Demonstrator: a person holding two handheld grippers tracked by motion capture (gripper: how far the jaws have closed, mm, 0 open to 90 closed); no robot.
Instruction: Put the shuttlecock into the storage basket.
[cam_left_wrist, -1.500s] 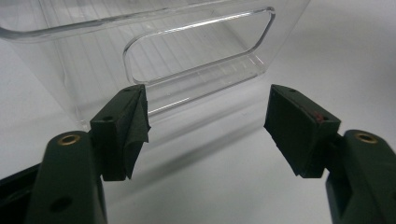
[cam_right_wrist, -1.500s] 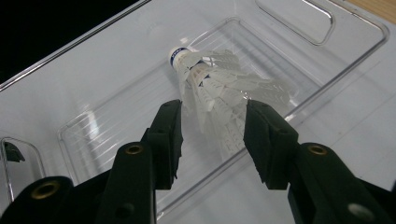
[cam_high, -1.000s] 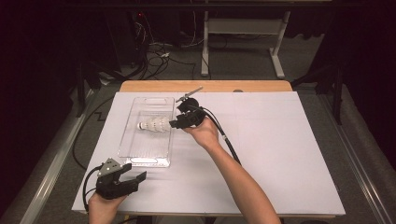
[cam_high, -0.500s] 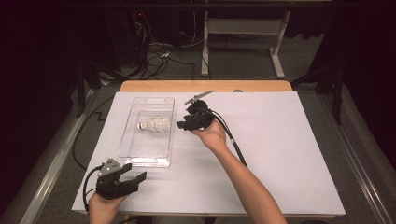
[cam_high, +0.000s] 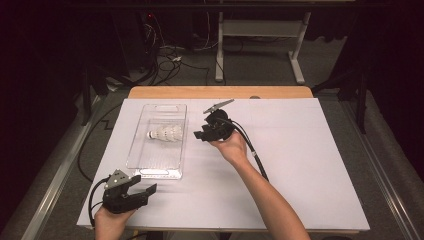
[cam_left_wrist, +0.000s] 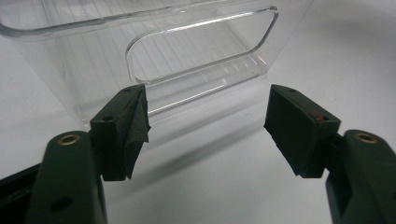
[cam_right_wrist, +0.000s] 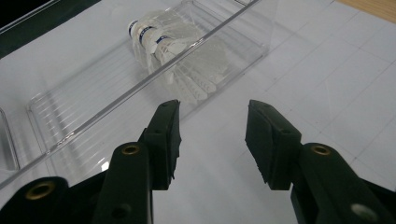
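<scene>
A white shuttlecock (cam_high: 165, 134) (cam_right_wrist: 180, 58) lies on its side inside a clear plastic tray (cam_high: 150, 172) (cam_right_wrist: 84, 109) (cam_left_wrist: 201, 51) on the white table sheet. My right gripper (cam_high: 201, 135) (cam_right_wrist: 212, 140) hovers just right of the tray's long side, open, with nothing between its fingers; it points toward the shuttlecock. My left gripper (cam_high: 147, 192) (cam_left_wrist: 205, 130) rests near the table's front left corner, open and empty, facing the tray's near end wall with its handle cut-out.
The white sheet (cam_high: 310, 165) spreads wide to the right of the tray. A strip of wooden tabletop (cam_high: 220, 92) shows at the far edge. Beyond it stand a desk frame (cam_high: 260, 45) and loose cables on the floor.
My right gripper has drawn back to the right, away from the tray, leaving the shuttlecock lying inside. The left gripper has stayed where it was.
</scene>
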